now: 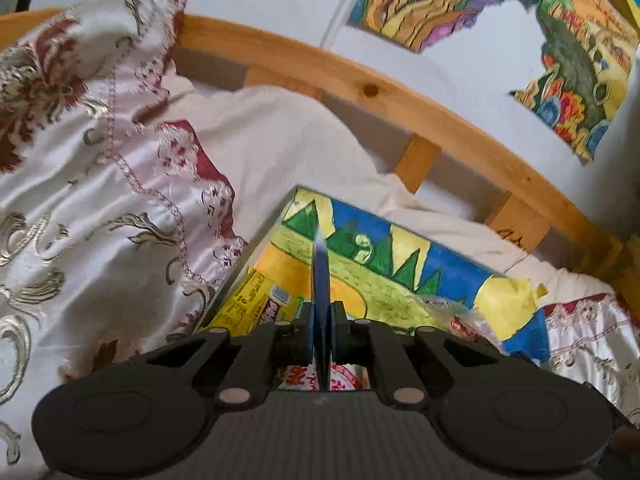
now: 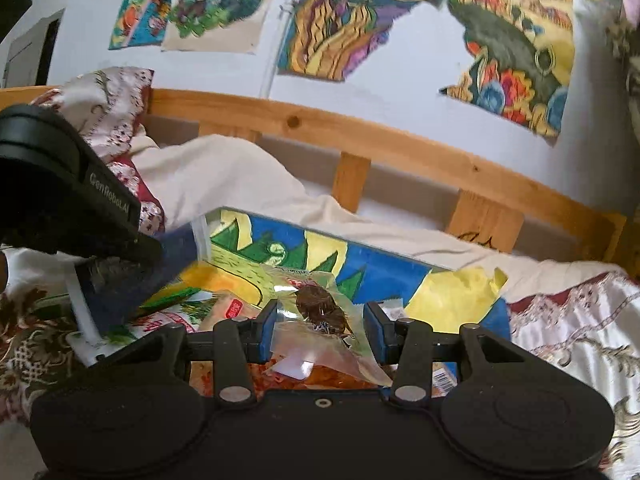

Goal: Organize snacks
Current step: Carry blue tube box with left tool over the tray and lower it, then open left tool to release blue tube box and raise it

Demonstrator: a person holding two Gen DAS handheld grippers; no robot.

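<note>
Right wrist view: right gripper (image 2: pixel 320 330) clamped on clear snack packet (image 2: pixel 320 308), left gripper (image 1: pixel 321 276) fully closed, empty, over box (image 1: pixel 400 256).

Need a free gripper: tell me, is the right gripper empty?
No: the right gripper has a clear snack packet with a brown piece inside between its blue pads.

Soft daylight, perhaps slight motion-blur

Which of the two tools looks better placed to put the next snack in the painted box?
The right tool: a clear snack packet sits between its fingers, just in front of the painted box. The left tool is shut with nothing in it.
</note>
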